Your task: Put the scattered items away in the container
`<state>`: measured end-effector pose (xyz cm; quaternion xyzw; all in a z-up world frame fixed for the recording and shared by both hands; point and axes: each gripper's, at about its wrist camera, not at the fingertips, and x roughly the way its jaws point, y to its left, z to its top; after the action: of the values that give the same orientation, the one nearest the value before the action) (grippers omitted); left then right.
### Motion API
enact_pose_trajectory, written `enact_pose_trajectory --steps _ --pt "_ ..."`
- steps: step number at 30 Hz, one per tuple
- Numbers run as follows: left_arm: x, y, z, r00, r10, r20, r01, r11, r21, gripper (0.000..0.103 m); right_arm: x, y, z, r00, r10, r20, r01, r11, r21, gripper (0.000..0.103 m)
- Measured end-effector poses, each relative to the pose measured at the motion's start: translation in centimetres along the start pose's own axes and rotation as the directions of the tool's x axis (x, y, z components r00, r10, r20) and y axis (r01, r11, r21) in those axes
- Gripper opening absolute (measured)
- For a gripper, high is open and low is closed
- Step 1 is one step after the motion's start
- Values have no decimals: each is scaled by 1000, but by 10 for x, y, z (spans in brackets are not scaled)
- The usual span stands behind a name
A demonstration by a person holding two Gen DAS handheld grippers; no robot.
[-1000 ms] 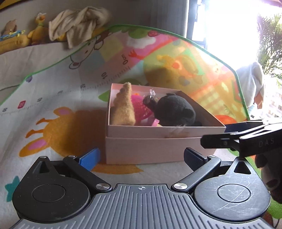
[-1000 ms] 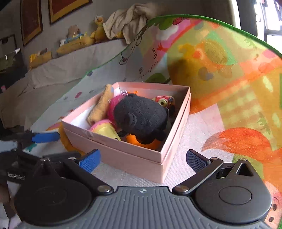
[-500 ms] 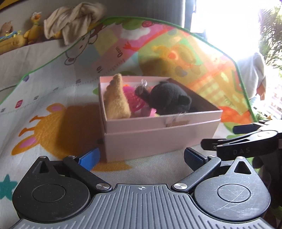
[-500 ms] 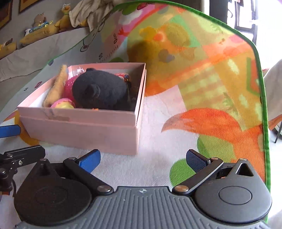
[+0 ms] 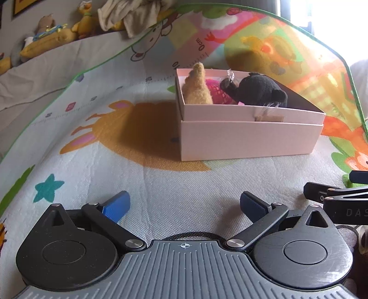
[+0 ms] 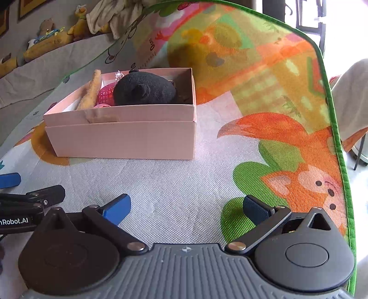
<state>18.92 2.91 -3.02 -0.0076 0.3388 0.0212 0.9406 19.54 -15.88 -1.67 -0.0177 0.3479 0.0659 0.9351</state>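
On the play mat [image 5: 161,184] sits your pink box [image 5: 248,142], and it's already stuffed: a black plush [image 5: 257,92] takes up most of the middle, a tan plush [image 5: 197,89] leans against the left wall, and there's a pink mesh thing [image 5: 217,94] squeezed between them. Some crinkly clear wrapper [image 5: 230,74] pokes up by the black one. From the right wrist view you get the same box [image 6: 124,140] from its other corner, black plush [image 6: 145,89] bulging above the rim, tan plush [image 6: 90,92] sticking up along the far-left side.

Your left gripper [image 5: 184,204] is spread wide with nothing between the blue pads [image 5: 116,205], hovering over bare mat a bit short of the box. Your right gripper [image 6: 187,207] is the same deal, pads [image 6: 117,208] apart, gripping nothing, pointed at the mat with the box off to its front-left. Both are well clear of the box, not touching it.

Each one peeks into the other's camera: right gripper at the right edge of the left view [image 5: 340,202], left gripper at the left edge of the right view [image 6: 27,202].

Back behind the mat there's a ledge with stuffed toys [image 5: 50,34] and a crumpled cloth [image 5: 128,16]. I can't spot any loose items on the visible mat, just the cartoon prints.
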Motion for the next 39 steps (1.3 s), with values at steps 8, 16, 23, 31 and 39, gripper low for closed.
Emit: enact_pose_trajectory --steps 8,16,23,31,39 --pt "1 -2 0 1000 6 -1 -6 1000 5 103 0 -1 -2 1000 -10 10 10 1000 -2 103" --pt "1 -2 1 1000 7 -1 -7 1000 5 103 0 0 -1 1000 -12 10 12 1000 -4 103" --pt "1 -2 1 1000 7 -1 -7 1000 5 103 1 -1 -1 1000 -11 10 11 1000 -4 103" --pt "1 -2 1 1000 7 -1 -7 1000 5 103 0 -1 -2 1000 -11 10 11 1000 -4 103" --pt "1 -2 1 1000 7 -1 -7 1000 5 103 0 -1 -2 1000 -11 10 11 1000 -4 103"
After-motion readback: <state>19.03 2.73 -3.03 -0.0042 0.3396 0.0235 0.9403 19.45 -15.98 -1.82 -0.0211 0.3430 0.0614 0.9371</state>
